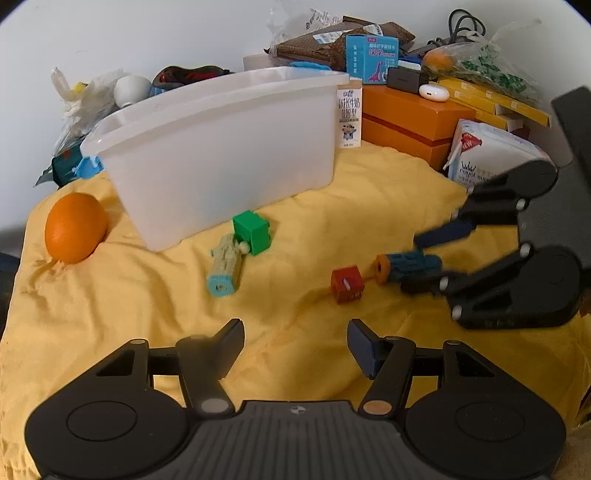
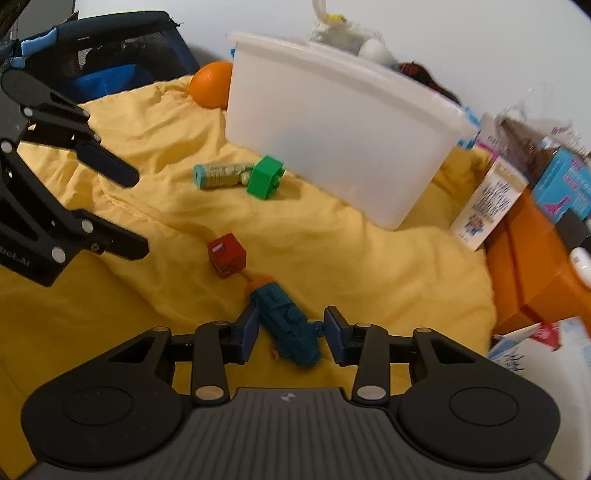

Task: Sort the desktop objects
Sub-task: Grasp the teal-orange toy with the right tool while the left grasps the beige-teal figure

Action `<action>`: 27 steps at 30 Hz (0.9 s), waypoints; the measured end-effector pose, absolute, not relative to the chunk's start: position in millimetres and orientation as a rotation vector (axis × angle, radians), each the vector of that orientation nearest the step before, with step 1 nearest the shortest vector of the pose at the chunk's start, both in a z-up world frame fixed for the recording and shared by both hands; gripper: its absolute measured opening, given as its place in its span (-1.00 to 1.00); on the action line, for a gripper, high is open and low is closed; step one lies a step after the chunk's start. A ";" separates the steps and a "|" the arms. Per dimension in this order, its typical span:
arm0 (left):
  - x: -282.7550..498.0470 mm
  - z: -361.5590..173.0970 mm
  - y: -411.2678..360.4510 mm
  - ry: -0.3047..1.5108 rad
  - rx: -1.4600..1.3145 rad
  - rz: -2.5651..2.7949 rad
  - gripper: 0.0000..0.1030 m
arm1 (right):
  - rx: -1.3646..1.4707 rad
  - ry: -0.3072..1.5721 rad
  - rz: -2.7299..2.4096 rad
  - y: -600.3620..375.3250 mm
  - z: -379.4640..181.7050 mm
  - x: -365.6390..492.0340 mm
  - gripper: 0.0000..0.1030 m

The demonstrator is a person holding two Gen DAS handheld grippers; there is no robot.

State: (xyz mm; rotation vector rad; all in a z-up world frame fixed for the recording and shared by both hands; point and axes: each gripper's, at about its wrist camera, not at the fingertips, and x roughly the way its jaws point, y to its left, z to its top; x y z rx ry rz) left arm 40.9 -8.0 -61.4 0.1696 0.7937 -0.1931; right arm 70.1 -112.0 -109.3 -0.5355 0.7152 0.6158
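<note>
yellow wrinkled cloth (image 1: 295, 206) covers surface | flat orange cardboard boxes (image 1: 410, 118) stacked | black mesh chair (image 2: 122, 48) beside table | white wall (image 1: 147, 33) behind

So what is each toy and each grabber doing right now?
Left gripper: open, nothing between its fingers.
Right gripper: closing around the teal toy, not gripping yet.
Teal toy: lying on the cloth.
Red cube: untouched.
Green block: touching the pale toy.
Bin: upright, lid off.
</note>
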 end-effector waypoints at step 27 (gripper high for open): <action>80.3 -66.5 27.6 0.867 0.065 -0.214 -0.44 | -0.218 0.856 0.525 -118.9 -109.1 79.8 -0.36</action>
